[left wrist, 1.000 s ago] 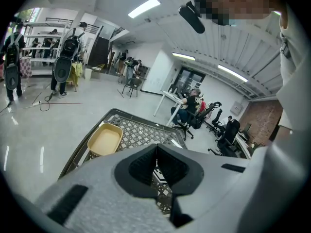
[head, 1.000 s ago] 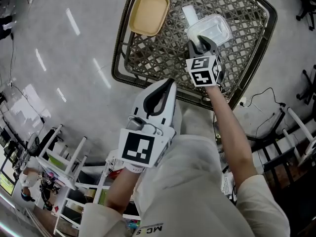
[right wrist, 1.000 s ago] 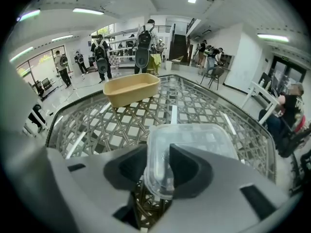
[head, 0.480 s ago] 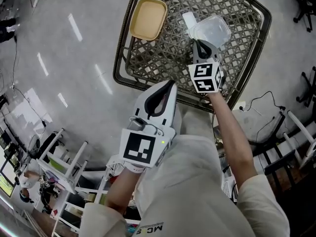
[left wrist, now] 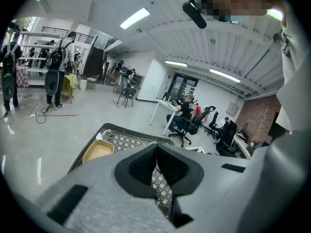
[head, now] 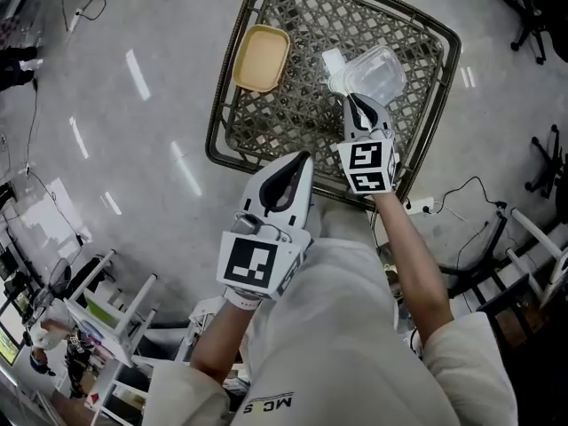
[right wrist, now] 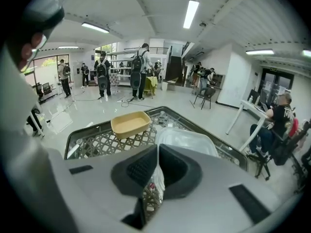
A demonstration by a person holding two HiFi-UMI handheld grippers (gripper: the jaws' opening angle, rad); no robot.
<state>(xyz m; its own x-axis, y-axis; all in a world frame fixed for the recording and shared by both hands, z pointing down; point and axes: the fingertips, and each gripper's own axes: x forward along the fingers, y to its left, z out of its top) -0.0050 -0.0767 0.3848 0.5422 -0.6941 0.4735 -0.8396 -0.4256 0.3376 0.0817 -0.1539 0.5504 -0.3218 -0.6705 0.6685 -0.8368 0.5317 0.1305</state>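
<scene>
right gripper point(head: 354, 104) tight on clear container point(head: 378, 71) — left gripper point(head: 304, 156) (pinched, empty) near lattice table point(head: 218, 124) and tan tray point(head: 261, 58)

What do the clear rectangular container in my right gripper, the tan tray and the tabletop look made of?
Clear rectangular container: thin glossy plastic, probably; it is see-through with shiny highlights. Tan tray: matte and opaque, likely plastic or fibre pulp. Tabletop: dark woven lattice with a wicker or rattan look.

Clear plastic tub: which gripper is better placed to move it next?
Right, probably. The right gripper is shut on the rim of the clear plastic tub over the woven table. The left gripper is shut on nothing, back near the table's edge, away from the tub.
</scene>
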